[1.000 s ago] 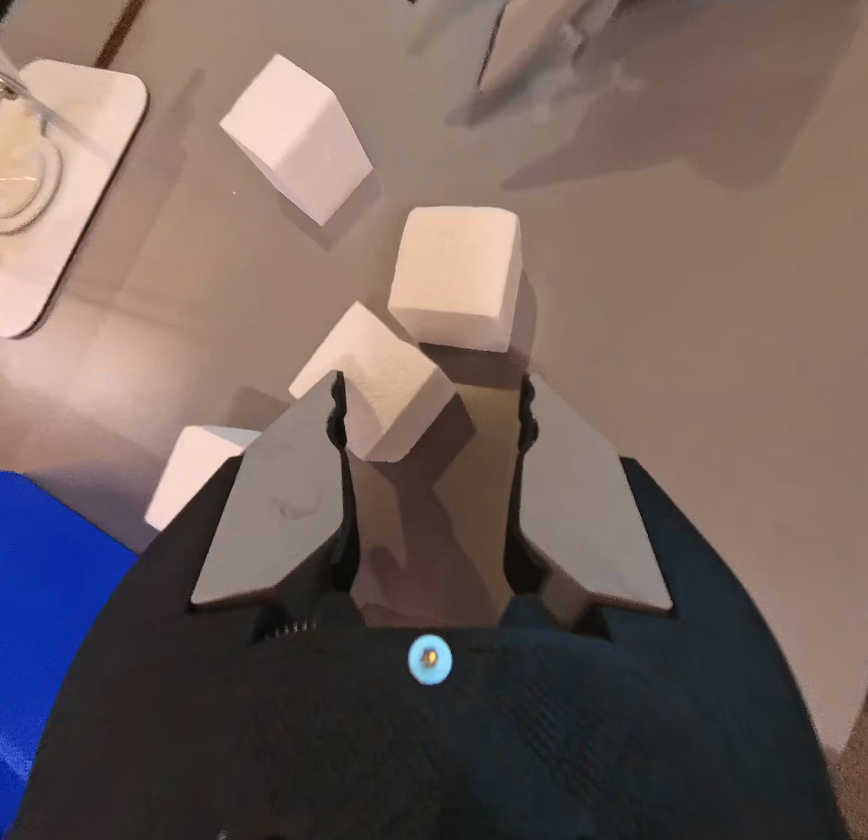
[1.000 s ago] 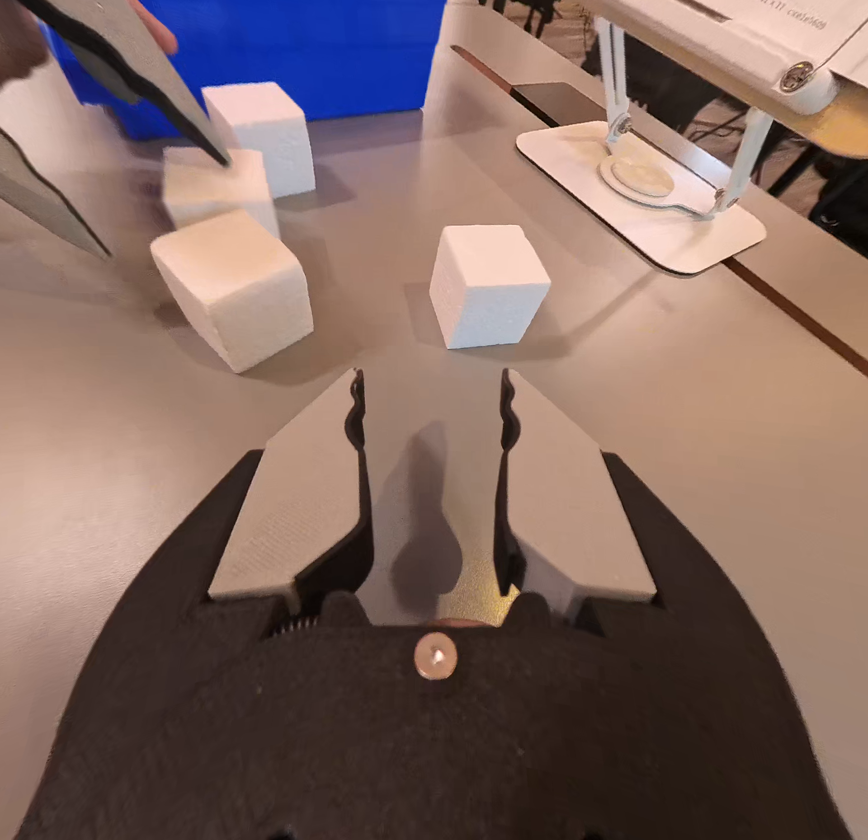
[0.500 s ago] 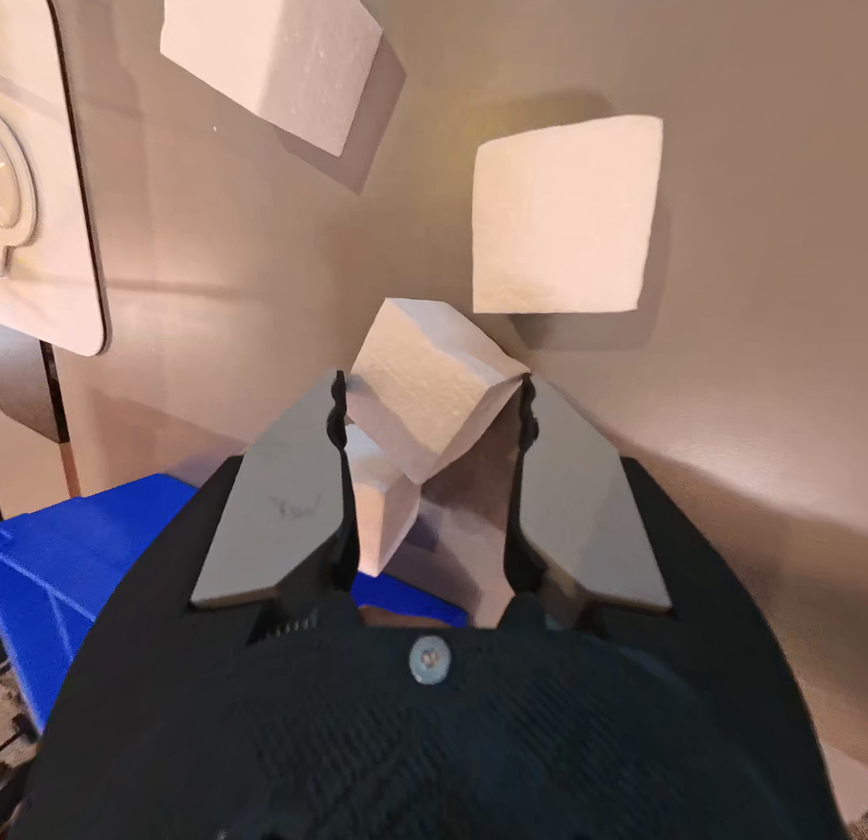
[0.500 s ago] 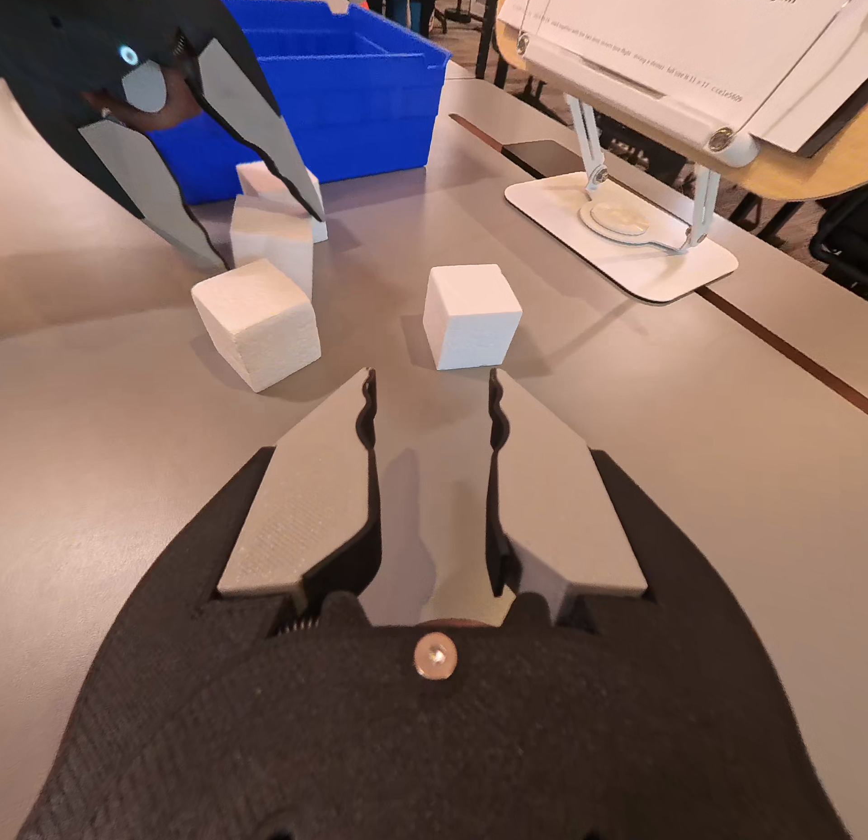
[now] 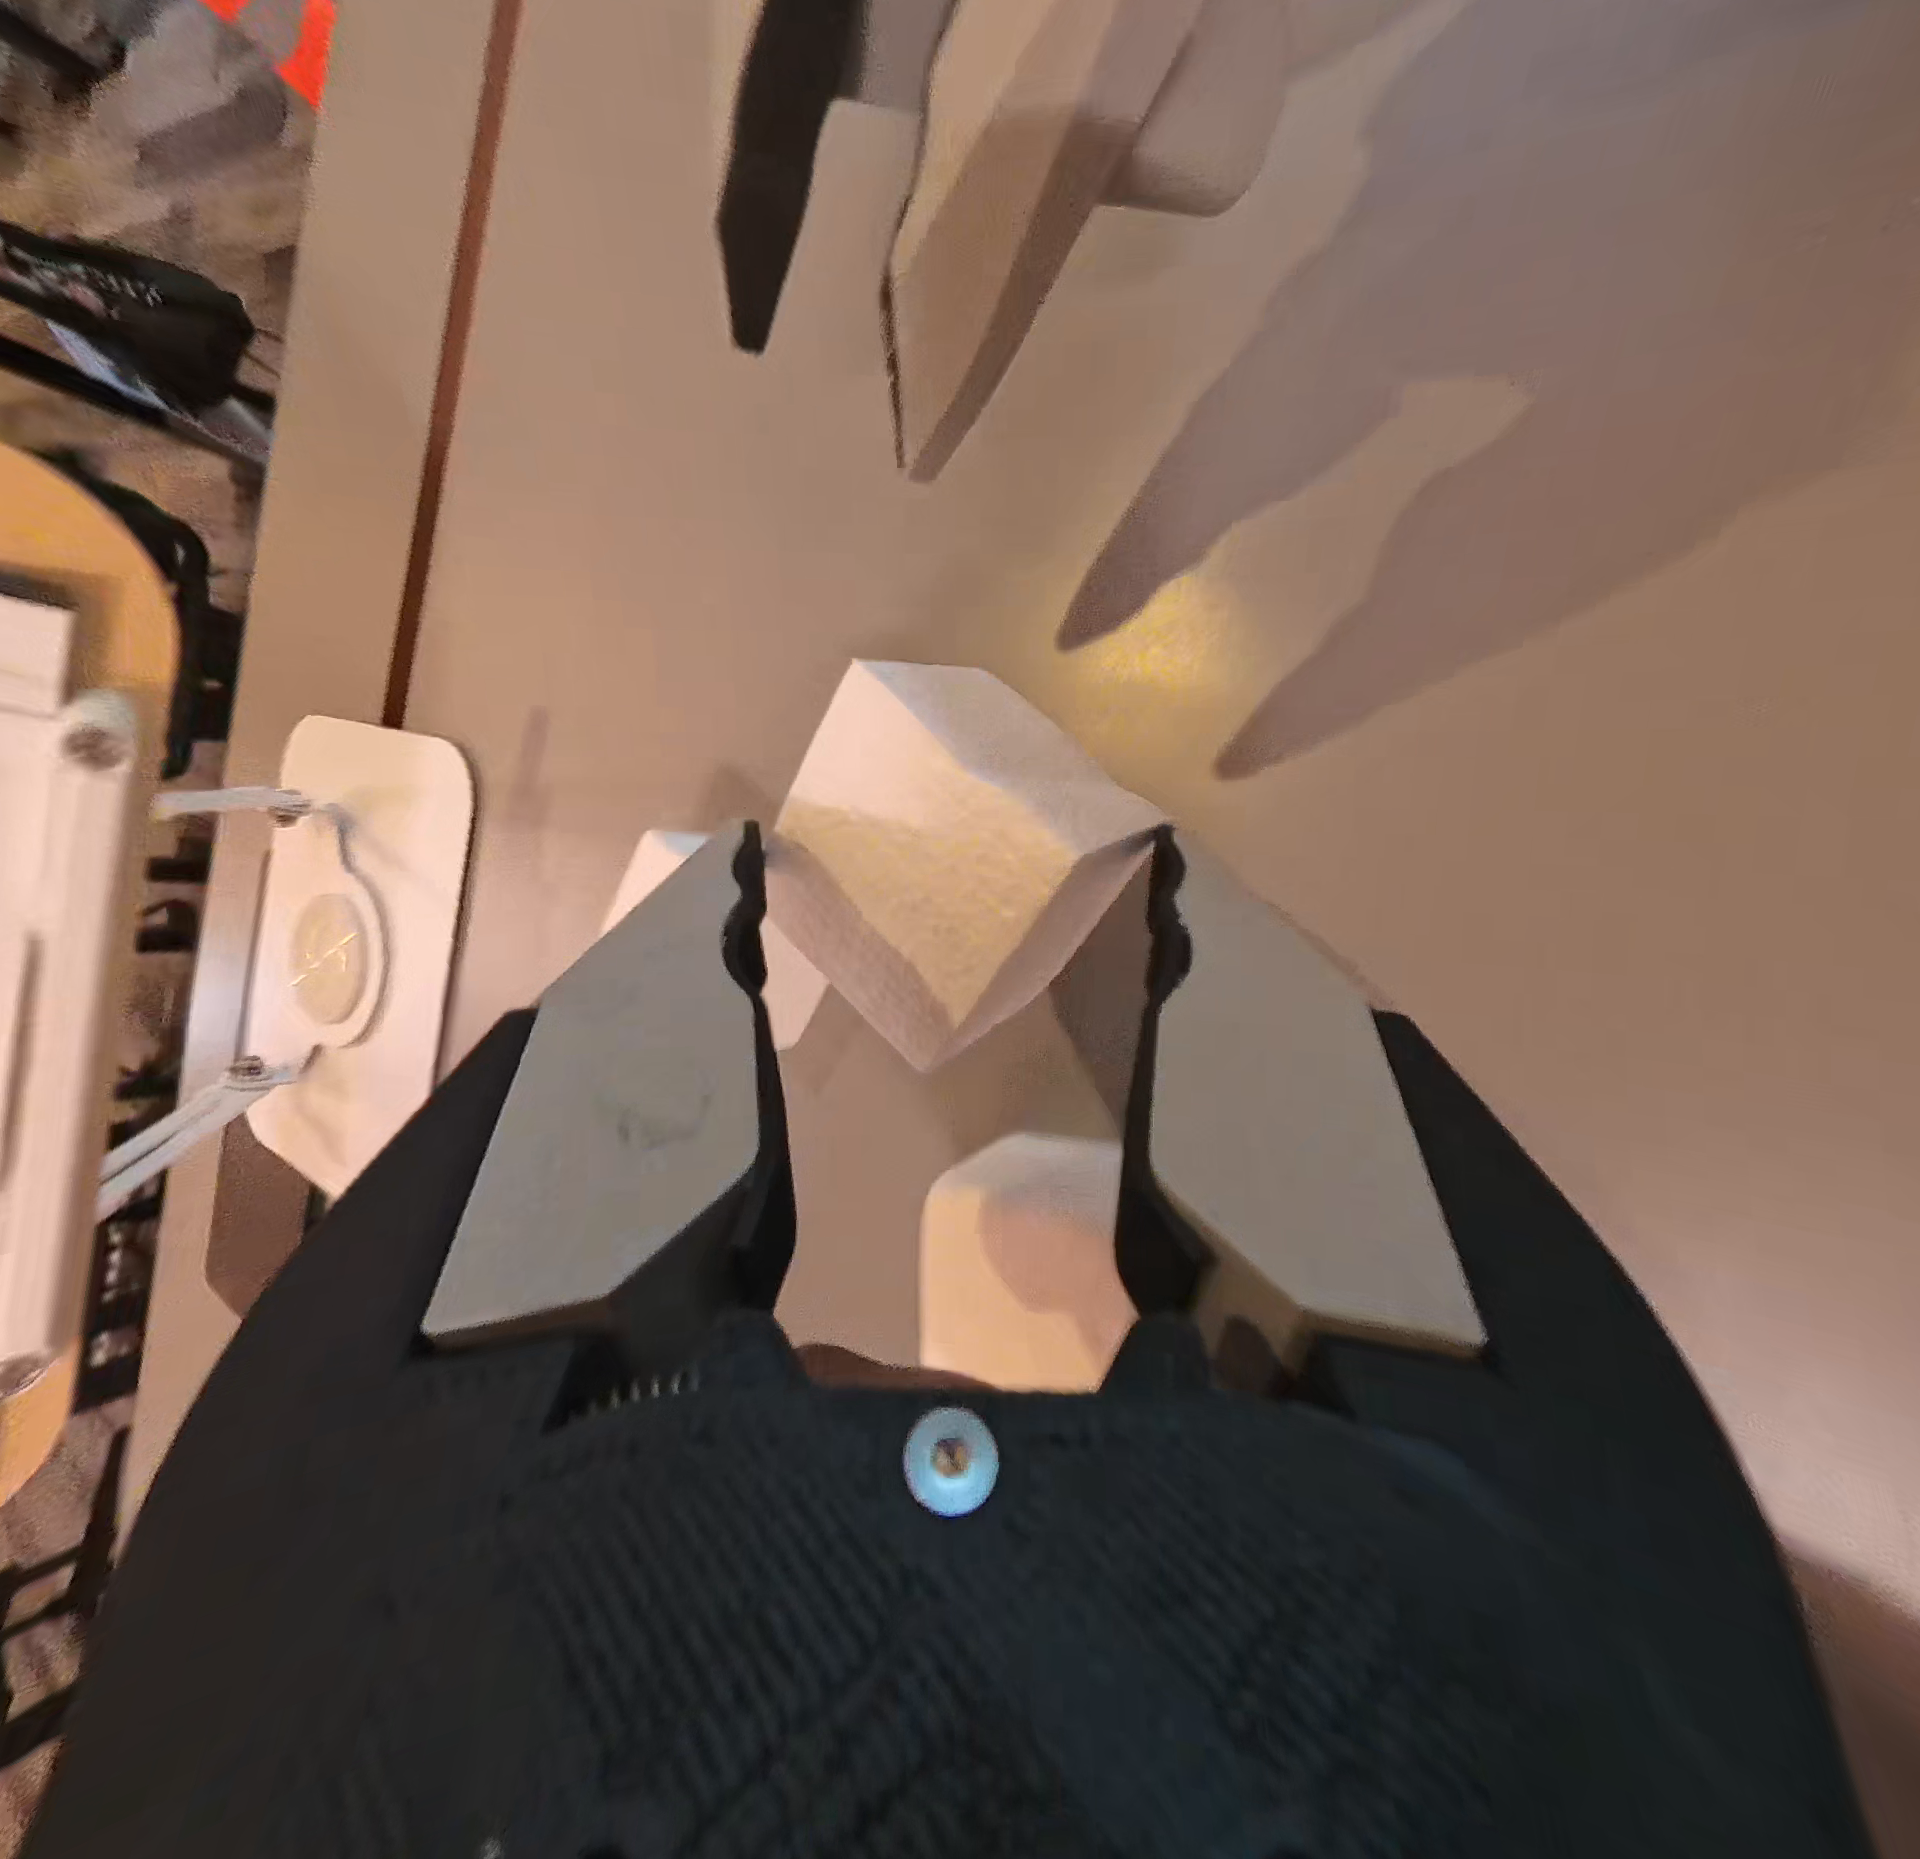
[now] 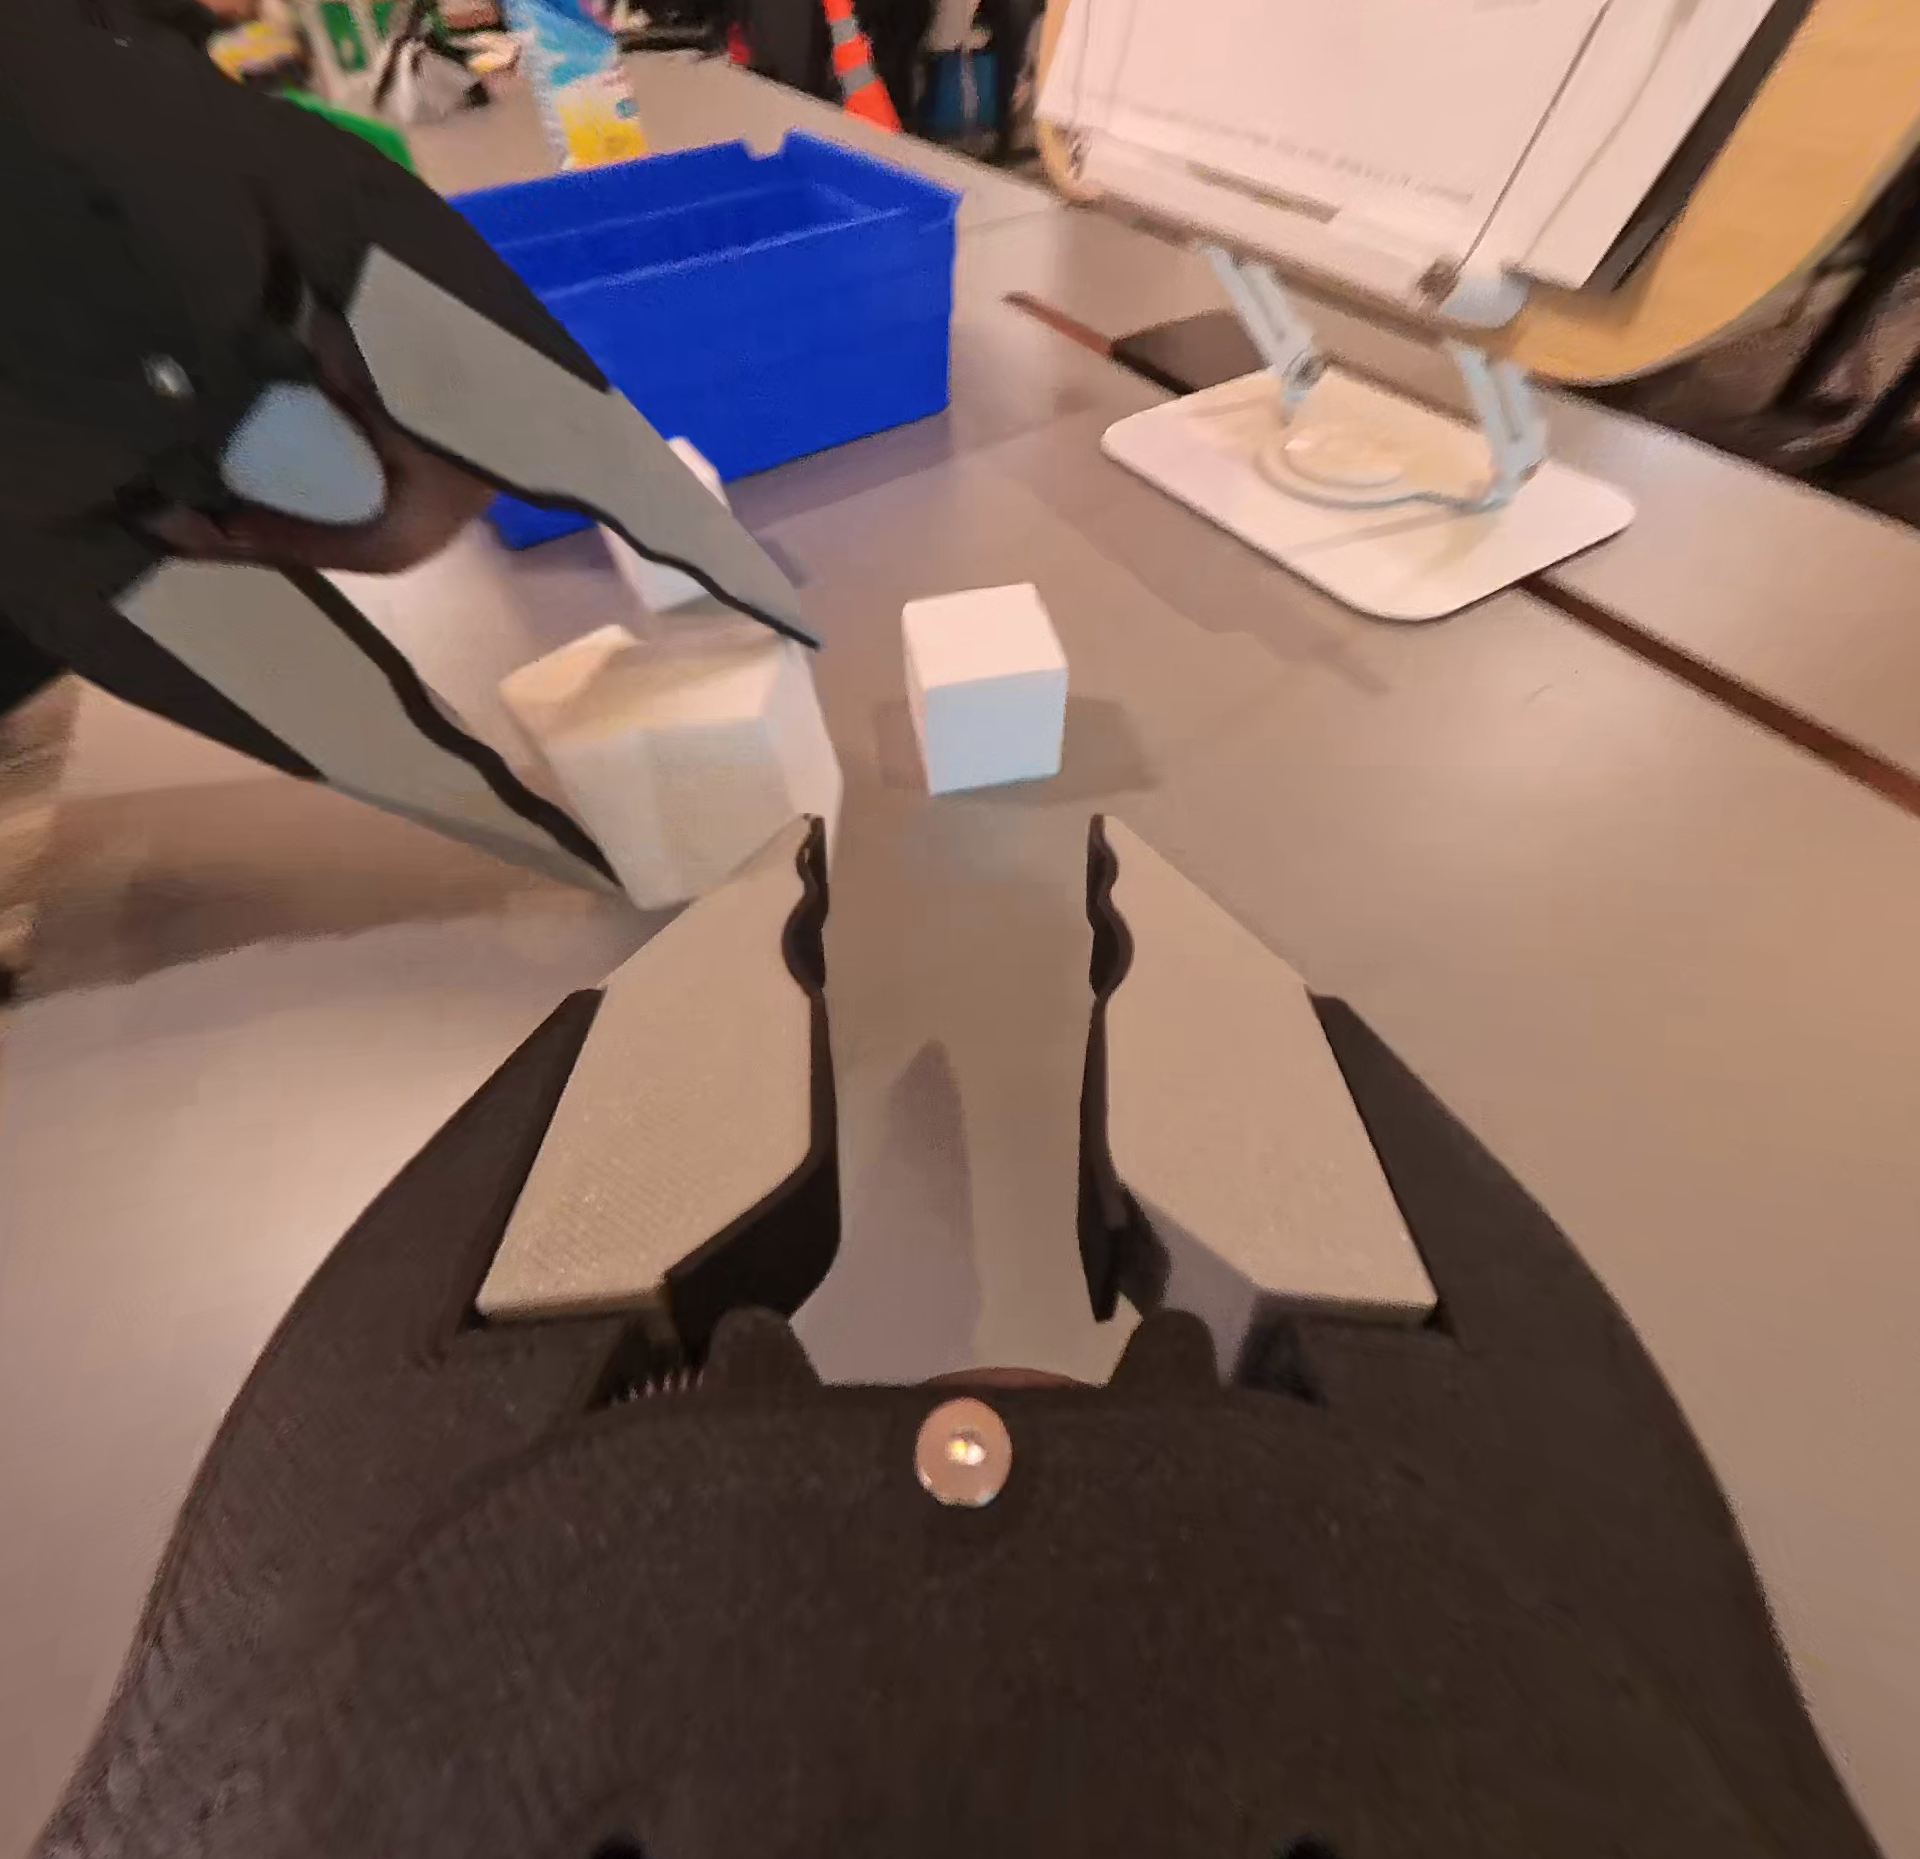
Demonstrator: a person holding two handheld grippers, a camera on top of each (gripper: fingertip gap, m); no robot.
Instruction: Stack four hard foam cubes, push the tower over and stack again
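My left gripper [image 5: 956, 843] is shut on a white foam cube [image 5: 935, 905], gripped corner to corner and tilted. It holds the cube above a second cube [image 5: 1018, 1259] on the grey table. In the right wrist view the left gripper [image 6: 712, 765] and its cube [image 6: 675, 760] are at the left; I cannot tell whether the two cubes touch. A third cube [image 6: 982, 687] stands alone just ahead of my right gripper [image 6: 956, 843], which is open and empty. A fourth cube [image 6: 665, 562] sits by the blue bin. The right gripper [image 5: 842, 396] shows blurred at the top of the left wrist view.
A blue plastic bin [image 6: 748, 282] stands at the back left of the table [image 6: 1455, 978]. A document stand with a white base [image 6: 1371, 500] is at the back right and also shows in the left wrist view [image 5: 343, 936]. A dark seam runs along the table's right side. The left gripper's tips are roughly 8 centimetres from the right gripper's.
My left gripper closed on a cube, lifted it and swung it over a neighbouring cube. My right gripper drew back a little from the lone cube, staying open.
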